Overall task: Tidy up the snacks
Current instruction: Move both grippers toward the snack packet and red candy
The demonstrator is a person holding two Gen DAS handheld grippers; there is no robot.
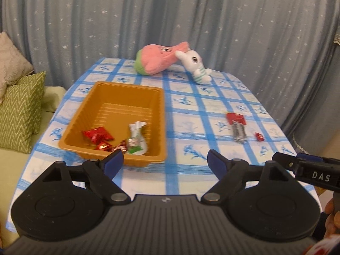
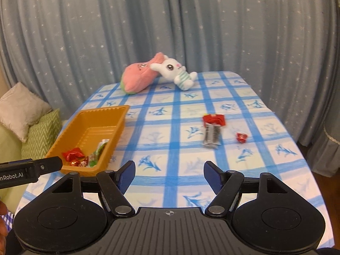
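A: Scanning left to right: orange plastic tray (image 1: pixel 74 125) already holding wrapped sweets; left gripper (image 1: pixel 164 161), fingers wide, empty.

B: Further right, red-and-silver snack packet (image 2: pixel 212 131) and small red candy (image 2: pixel 241 137) lie on the table (image 2: pixel 191 170). Right gripper (image 2: pixel 169 176), wide, should straddle the packet squarely.

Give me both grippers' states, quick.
Left gripper: open, holding nothing, near the tray.
Right gripper: open, holding nothing, above the tablecloth.
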